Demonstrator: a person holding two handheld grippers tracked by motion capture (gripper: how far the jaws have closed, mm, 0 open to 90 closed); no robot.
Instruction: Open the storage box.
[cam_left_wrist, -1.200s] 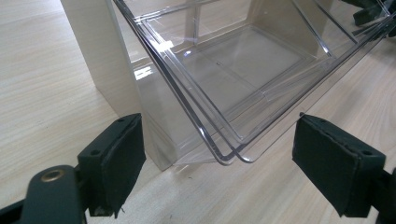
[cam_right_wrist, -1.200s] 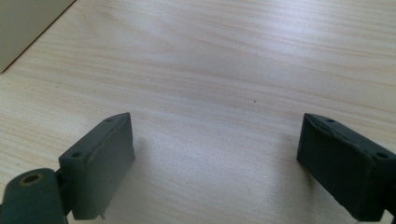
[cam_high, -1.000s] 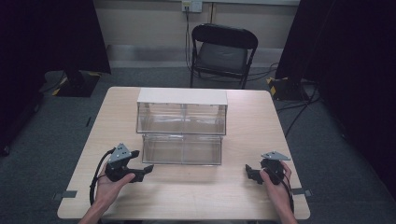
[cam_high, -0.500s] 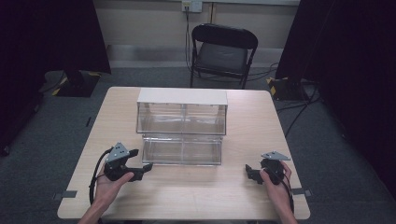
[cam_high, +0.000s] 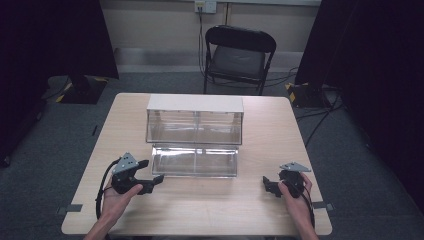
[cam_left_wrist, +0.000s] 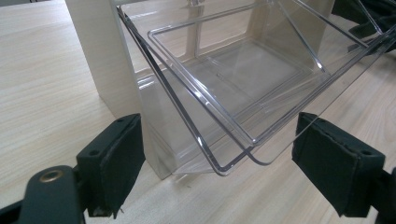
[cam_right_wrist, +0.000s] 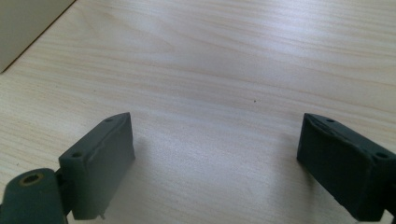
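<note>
A small cabinet (cam_high: 195, 104) with a white top and clear drawers stands mid-table. Its lower clear drawer (cam_high: 195, 161) is pulled out toward me. My left gripper (cam_high: 151, 171) is open just left of that drawer's front left corner. In the left gripper view the left gripper (cam_left_wrist: 219, 163) has its jaws wide apart, and the empty clear drawer's (cam_left_wrist: 233, 74) rounded corner hangs just ahead of them beside the cabinet's pale side wall (cam_left_wrist: 107, 60). My right gripper (cam_high: 268, 184) rests open near the front right of the table; in its own view the right gripper (cam_right_wrist: 215, 158) holds nothing over bare wood.
The light wooden table (cam_high: 270, 130) has free room on both sides of the cabinet and along the front edge. A black folding chair (cam_high: 237, 55) stands behind the table. A corner of the cabinet (cam_right_wrist: 25, 25) appears at the top left of the right gripper view.
</note>
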